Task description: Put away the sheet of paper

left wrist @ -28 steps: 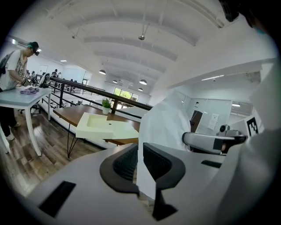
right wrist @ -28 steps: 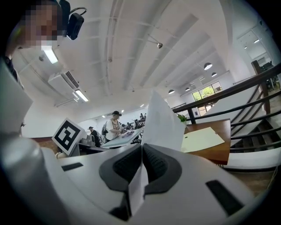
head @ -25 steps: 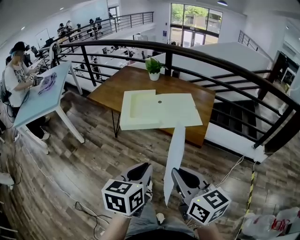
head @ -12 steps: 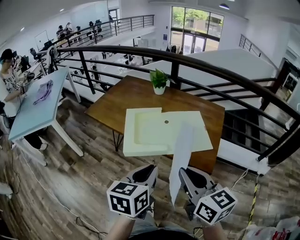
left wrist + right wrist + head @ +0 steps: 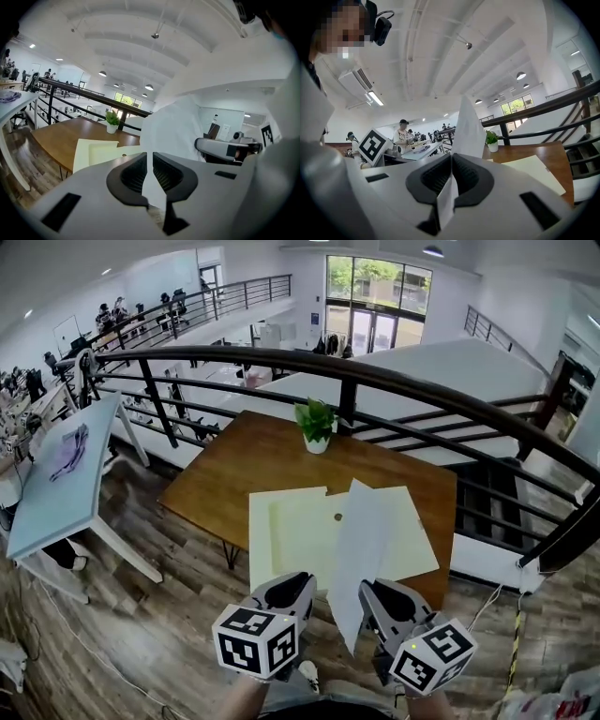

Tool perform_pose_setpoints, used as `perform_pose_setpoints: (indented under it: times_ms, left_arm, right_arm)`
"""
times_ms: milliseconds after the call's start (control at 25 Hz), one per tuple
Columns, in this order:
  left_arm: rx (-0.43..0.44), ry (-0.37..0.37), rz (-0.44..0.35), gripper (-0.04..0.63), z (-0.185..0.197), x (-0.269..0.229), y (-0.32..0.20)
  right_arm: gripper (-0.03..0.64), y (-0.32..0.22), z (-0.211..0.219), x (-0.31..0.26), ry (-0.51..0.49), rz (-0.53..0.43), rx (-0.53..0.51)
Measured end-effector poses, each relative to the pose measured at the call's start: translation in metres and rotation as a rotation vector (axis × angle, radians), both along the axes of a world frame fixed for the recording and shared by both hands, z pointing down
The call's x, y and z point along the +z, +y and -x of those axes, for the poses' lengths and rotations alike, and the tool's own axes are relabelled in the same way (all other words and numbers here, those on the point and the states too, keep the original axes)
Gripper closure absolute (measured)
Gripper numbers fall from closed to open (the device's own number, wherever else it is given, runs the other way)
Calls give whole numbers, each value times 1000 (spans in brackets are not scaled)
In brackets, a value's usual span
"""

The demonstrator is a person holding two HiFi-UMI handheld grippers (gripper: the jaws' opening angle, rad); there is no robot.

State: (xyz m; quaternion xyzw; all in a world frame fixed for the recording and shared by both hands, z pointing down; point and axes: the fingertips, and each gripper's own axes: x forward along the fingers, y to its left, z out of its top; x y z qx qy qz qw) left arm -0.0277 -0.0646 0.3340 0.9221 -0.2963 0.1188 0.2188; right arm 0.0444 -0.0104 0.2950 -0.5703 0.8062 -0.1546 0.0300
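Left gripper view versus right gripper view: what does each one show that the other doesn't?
Only the left gripper view: the left hand-held gripper shut on the sheet of paper, with the right hand-held gripper seen side-on. Only the right gripper view: that gripper's jaws pinching the sheet, the left one's marker cube, a person in a cap. Both: the sheet itself, the potted plant, wooden table and cream folder.

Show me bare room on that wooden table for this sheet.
Bare: the left end of the brown wooden table, between its edge and the pale yellow folder; also the far strip beside the green potted plant. The folder fills the near middle and right.
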Motion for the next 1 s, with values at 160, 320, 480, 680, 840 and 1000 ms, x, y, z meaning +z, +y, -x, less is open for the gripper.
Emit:
perform_pose_setpoints:
  times_ms: [160,320,480,680,840,1000]
  left_arm:
    - [22,-5,21,546,-4,6,-16]
    - [34,-15,55,546,-7,16,-25]
    - [29,-23,79,546,-6,23,-38]
    - [11,-28,92,546,-13,26,-56]
    - [-9,-30,99,546,-23,28,-72]
    - [-34,-30,100,546,-36,28,-89]
  right_arm:
    - [584,-17,-3,2,-2,15,18]
    - [584,-28,-10,4,-1,32,31]
    - [584,-41,-21,4,-7,38,45]
    - [584,-61,-43,-3,-12,31,44]
    - [584,-79,-59,-6,-3,26,28]
    - [584,-97,-77,-5,-1,28,11]
